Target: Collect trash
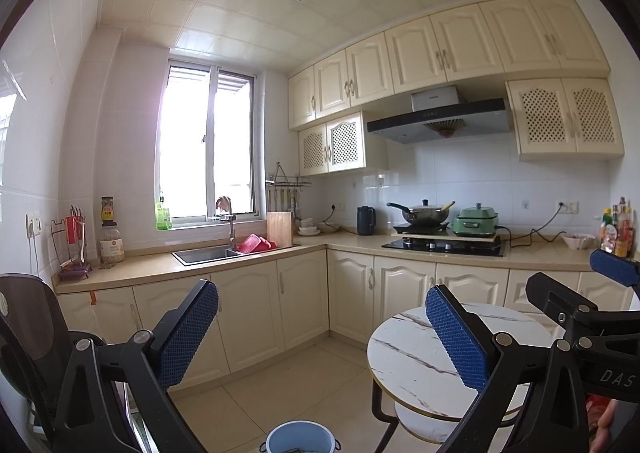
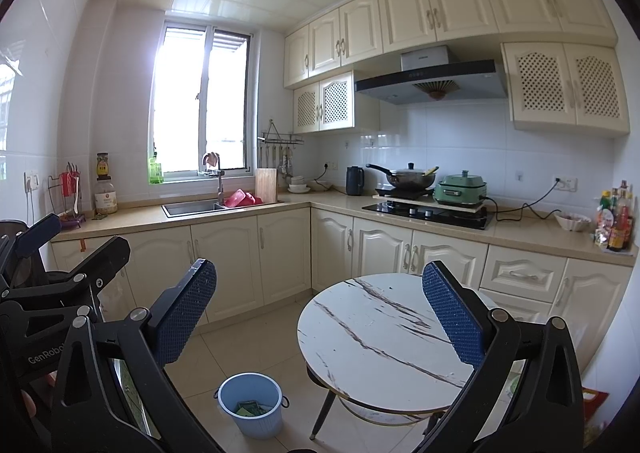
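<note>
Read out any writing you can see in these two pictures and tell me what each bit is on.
"GenRobo", cut off by a finger: on the black body of the left gripper seen from the right wrist camera.
"DAS", cut off at the frame edge: on the black body of the right gripper seen from the left wrist camera.
Labels on the counter's jars and sauce bottles, and the range hood's marking: too small to read.

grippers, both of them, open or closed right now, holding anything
Left gripper: open, blue-padded fingers spread wide, nothing between them.
Right gripper: open, blue-padded fingers spread wide, nothing between them.
</note>
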### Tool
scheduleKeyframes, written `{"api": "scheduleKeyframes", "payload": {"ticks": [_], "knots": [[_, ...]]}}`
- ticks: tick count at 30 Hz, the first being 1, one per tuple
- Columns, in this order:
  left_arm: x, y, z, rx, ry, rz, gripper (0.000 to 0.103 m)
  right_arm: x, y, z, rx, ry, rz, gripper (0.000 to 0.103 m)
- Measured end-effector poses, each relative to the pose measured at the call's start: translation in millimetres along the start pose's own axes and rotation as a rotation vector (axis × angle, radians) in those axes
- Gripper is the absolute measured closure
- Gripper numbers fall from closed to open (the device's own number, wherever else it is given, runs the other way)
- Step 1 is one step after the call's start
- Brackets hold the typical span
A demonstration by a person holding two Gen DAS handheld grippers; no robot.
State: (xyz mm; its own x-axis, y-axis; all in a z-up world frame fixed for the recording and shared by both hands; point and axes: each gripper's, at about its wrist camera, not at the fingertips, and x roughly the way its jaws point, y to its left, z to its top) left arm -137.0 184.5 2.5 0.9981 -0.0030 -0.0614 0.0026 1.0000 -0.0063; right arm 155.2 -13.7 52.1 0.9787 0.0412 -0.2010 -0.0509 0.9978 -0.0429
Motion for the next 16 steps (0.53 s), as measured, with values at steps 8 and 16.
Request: {"api": "scheduleKeyframes", "payload": {"ticks": [8,16], "knots": [[5,1,2,0.001,0.002,-0.002,0.001,1,1,0,0.0,0.003,-0.002,0.0],[14,5,2,0.01,0.015,-0.012,0.001,2,1,-3,0.006,0.008,-0.007,0.0]]}}
